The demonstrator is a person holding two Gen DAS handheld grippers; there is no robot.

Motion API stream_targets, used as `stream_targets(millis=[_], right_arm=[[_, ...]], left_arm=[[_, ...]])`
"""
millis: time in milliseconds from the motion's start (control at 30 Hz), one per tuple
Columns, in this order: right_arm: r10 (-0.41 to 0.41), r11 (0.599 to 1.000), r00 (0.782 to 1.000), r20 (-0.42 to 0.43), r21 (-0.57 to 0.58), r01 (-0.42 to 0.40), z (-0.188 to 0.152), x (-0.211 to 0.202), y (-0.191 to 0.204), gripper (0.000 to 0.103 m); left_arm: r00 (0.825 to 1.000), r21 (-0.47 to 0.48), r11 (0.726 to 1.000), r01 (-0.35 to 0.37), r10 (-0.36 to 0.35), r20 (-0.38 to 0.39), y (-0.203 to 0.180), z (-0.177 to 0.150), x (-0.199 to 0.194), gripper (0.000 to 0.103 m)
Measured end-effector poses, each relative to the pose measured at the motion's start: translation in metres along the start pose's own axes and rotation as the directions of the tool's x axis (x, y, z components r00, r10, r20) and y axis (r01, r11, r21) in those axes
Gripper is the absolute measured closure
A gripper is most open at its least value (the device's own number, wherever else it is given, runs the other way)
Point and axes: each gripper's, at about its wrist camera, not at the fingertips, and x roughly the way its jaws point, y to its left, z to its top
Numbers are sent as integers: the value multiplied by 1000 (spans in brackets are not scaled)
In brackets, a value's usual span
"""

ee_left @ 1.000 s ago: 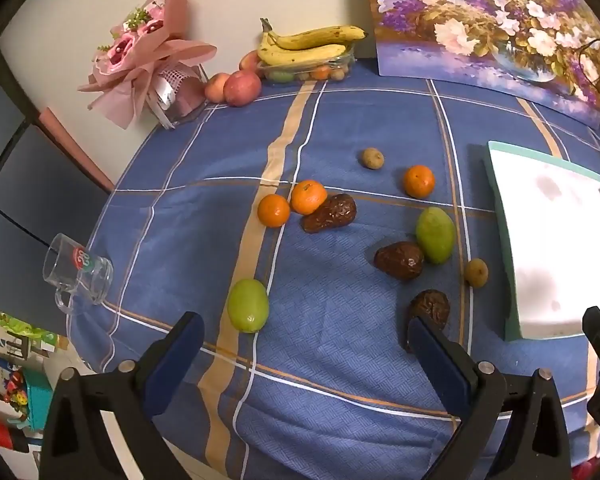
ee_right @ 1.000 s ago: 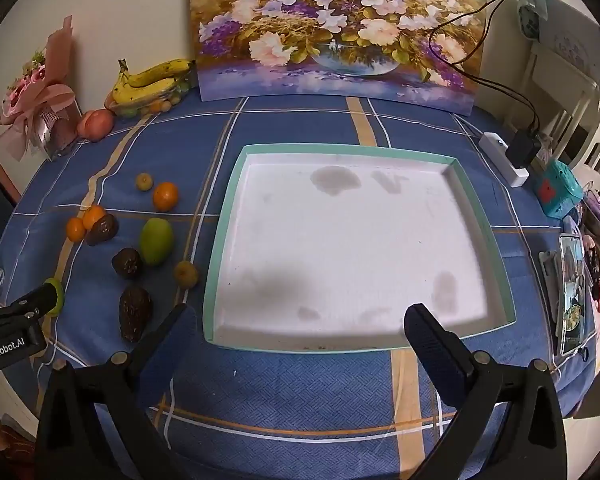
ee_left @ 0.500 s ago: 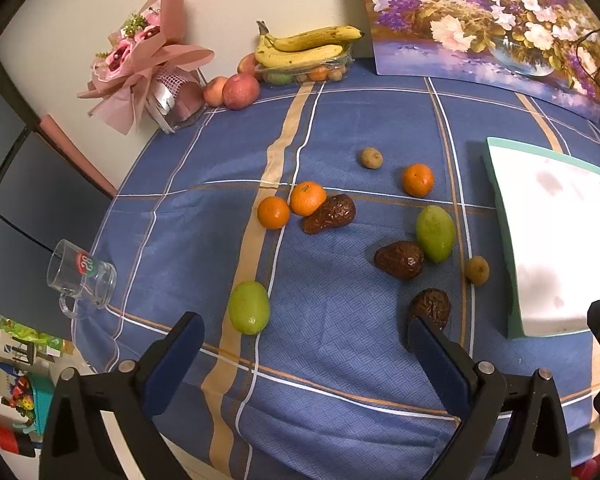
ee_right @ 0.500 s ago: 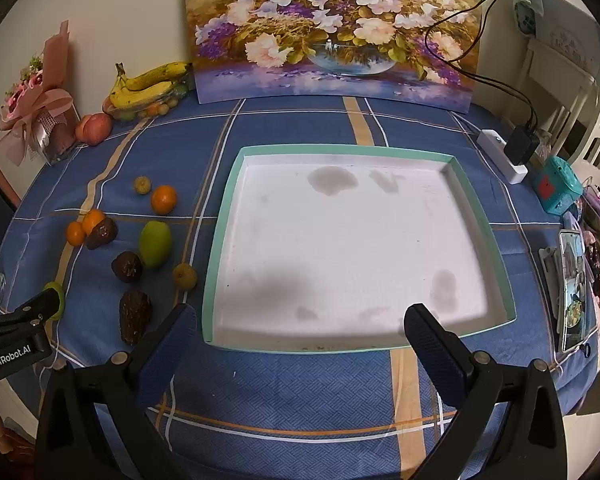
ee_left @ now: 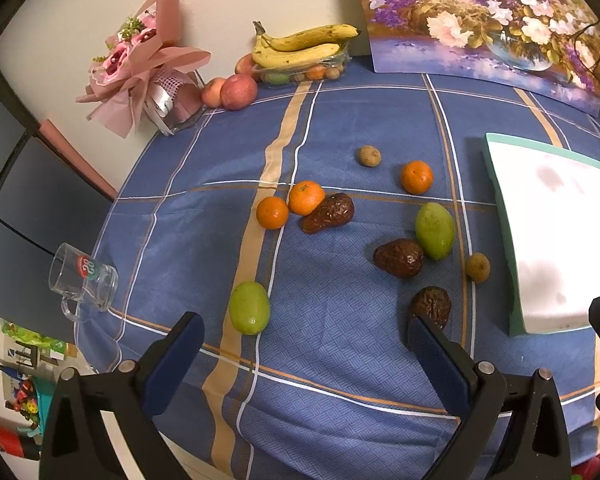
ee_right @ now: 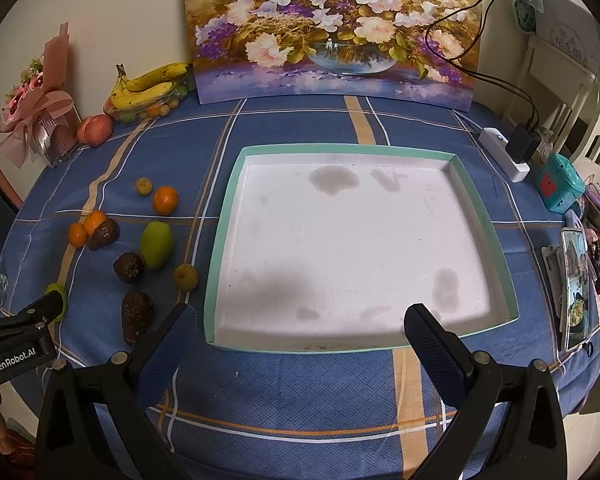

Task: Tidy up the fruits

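Tray [ee_right: 220, 264] holding nothing, bananas [ee_left: 300, 46] atop fruit-filled punnet [ee_left: 300, 74]

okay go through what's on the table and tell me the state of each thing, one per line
Left tool: open, holding nothing.
Right tool: open, holding nothing.
Tray: empty, stained.
Glass mug: lying on its side.
Loose fruits: on the cloth, none in the tray.

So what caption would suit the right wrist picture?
Open right claw hovering before an empty tray, loose fruit scattered on the blue tablecloth beside it.
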Motion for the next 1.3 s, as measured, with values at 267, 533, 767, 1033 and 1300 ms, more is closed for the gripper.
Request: stream_targets(millis=[267, 533, 767, 1033, 1300], right_arm=[[0, 1000, 1000, -1, 5, 0, 0, 0, -1, 0], [-1, 1000, 1000, -1, 7, 1, 0, 1, -2, 0], [0, 1000, 1000, 4, 4, 0, 0, 1, -2, 0], [2, 1000, 1000, 24, -1, -2, 0, -1, -2, 0], [-8, 1000, 1000, 24, -14, 9, -1, 1, 1, 0]], left_arm=[[1000, 5, 1000, -4, 4, 0, -2, 0, 0, 0], [1000, 5, 1000, -4, 4, 1, -2, 0, 0, 0], [1000, 5, 1000, -4, 4, 1, -2, 1, 0, 0], [1000, 6, 1000, -5, 5, 0, -3, 1, 0, 0], [1000, 3, 1000, 7, -7, -12, -2, 1, 3, 0]])
